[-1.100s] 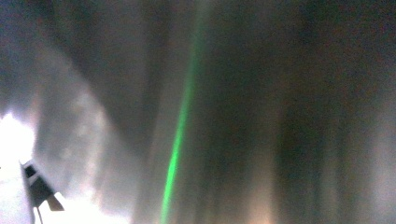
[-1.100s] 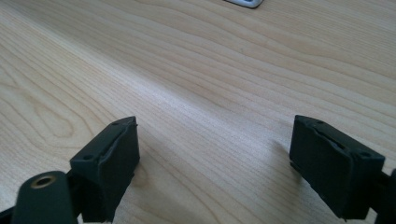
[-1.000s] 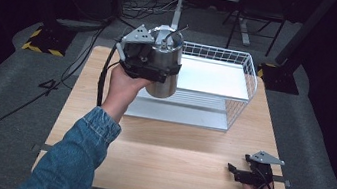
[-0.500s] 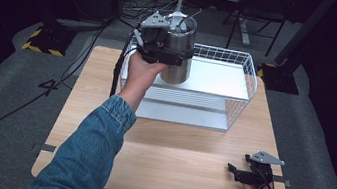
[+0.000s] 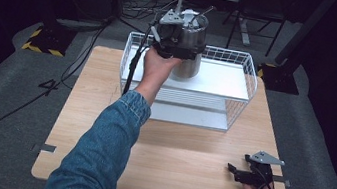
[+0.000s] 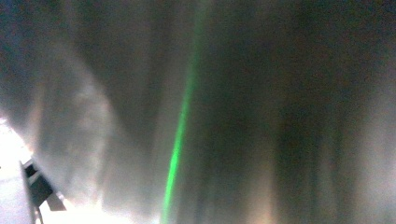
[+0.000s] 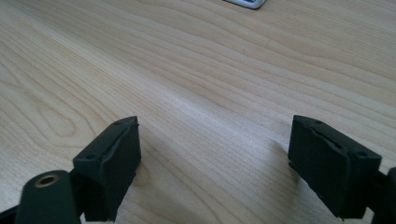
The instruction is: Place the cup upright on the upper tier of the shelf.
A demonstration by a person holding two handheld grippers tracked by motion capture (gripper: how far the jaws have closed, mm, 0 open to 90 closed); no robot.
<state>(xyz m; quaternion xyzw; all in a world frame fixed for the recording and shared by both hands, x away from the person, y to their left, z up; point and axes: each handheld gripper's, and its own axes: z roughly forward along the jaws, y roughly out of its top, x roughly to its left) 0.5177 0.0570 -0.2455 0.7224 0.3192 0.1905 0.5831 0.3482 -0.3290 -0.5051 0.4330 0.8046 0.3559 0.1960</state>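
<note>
While clamped in left gripper [image 5: 177, 37], steel canister [image 5: 190, 44] carried over wire basket [image 5: 237, 92], not yet released; right gripper [image 7: 215, 158] idle, jaws apart.

The left arm's in a blue denim sleeve [image 5: 97, 154] with a turned-back cuff, and the left gripper [image 5: 178, 35] is a chunky black block with a grey three-cornered plate on top and a black cable trailing off it. The right gripper [image 5: 245, 174] is the same deal: flat black body, grey triangle plate, thin cable running back over the hand. Up close, its black jaws have squared, ridged pads [image 7: 116, 158] with small screw holes, plus a brass-coloured ring in the nearest corner.
</note>
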